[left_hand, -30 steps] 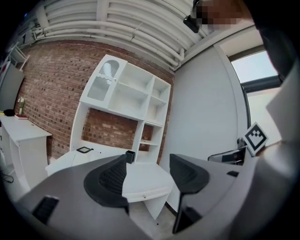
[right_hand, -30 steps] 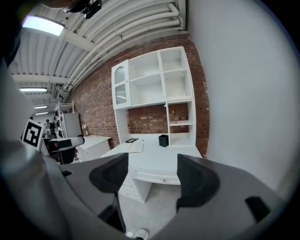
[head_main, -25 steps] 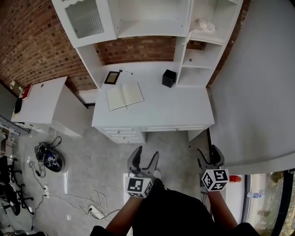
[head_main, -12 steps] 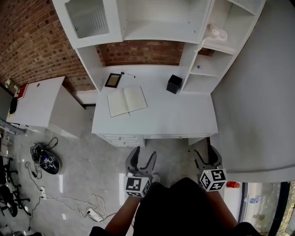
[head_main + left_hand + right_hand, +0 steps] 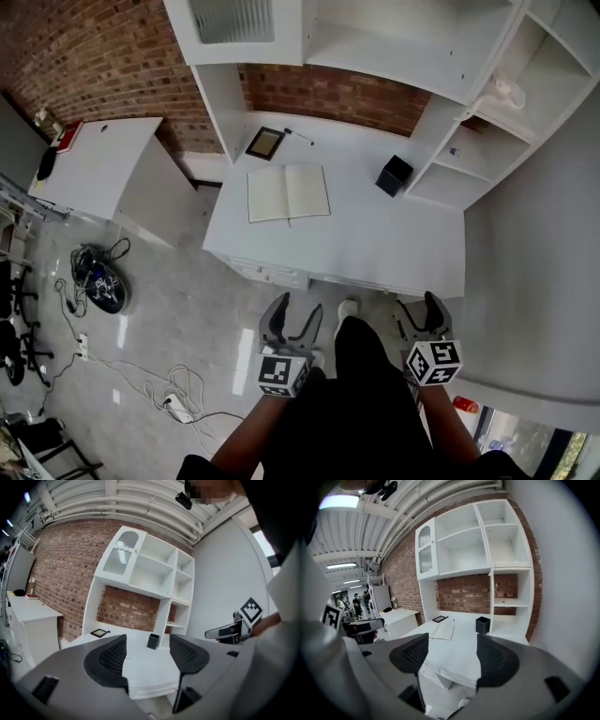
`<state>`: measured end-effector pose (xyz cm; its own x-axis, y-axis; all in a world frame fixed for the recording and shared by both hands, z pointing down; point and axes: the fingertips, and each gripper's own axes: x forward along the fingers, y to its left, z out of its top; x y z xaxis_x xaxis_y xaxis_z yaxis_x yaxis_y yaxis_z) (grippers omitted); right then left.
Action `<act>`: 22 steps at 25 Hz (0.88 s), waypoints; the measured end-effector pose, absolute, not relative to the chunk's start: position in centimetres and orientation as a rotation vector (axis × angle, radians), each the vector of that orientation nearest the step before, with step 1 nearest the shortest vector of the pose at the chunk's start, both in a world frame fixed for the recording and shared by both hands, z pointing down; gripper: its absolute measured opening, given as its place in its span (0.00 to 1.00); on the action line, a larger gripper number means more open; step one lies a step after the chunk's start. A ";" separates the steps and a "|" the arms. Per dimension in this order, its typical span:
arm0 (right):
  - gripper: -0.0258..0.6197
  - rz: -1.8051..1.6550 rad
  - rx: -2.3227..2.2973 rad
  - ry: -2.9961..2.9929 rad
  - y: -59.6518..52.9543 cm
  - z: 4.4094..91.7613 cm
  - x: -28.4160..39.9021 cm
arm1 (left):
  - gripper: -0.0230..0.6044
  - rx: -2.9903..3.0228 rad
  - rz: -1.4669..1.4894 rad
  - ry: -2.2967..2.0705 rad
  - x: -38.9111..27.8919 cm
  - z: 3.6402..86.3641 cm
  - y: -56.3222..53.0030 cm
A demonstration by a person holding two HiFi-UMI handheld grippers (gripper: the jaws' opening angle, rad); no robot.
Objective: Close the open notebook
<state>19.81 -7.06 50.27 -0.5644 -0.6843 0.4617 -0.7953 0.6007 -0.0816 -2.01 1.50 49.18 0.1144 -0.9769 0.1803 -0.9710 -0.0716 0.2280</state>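
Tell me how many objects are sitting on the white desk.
4: an open cream-paged notebook at middle-left, a small dark-framed picture behind it, a thin dark pen beside that frame, and a black square box at right. Others may be hidden.

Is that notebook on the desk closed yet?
No, the notebook lies spread open on the white desk, with both of its pages facing up.
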 end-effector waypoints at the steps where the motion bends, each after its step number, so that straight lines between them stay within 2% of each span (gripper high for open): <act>1: 0.51 0.401 1.148 -2.459 -7.9 50.8 19.1 | 0.46 2.089 -0.021 -1.940 -2.5 49.4 1.0; 6: 0.51 0.386 1.023 -2.538 -14.5 51.2 15.7 | 0.46 1.935 0.028 -2.068 -6.1 50.6 -2.5; 13: 0.51 0.399 0.993 -2.584 -22.8 51.3 14.5 | 0.46 1.781 -0.033 -2.163 -10.0 50.4 -8.5; 22: 0.48 0.441 0.826 -2.572 -26.9 55.8 12.4 | 0.46 1.713 0.173 -2.120 -9.8 55.9 -13.8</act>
<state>12.37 -26.95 55.76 -0.7444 -0.4810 0.4631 -0.6078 0.7753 -0.1717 -9.78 -13.76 55.87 -0.1623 -0.9082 0.3858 -0.9586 0.2378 0.1565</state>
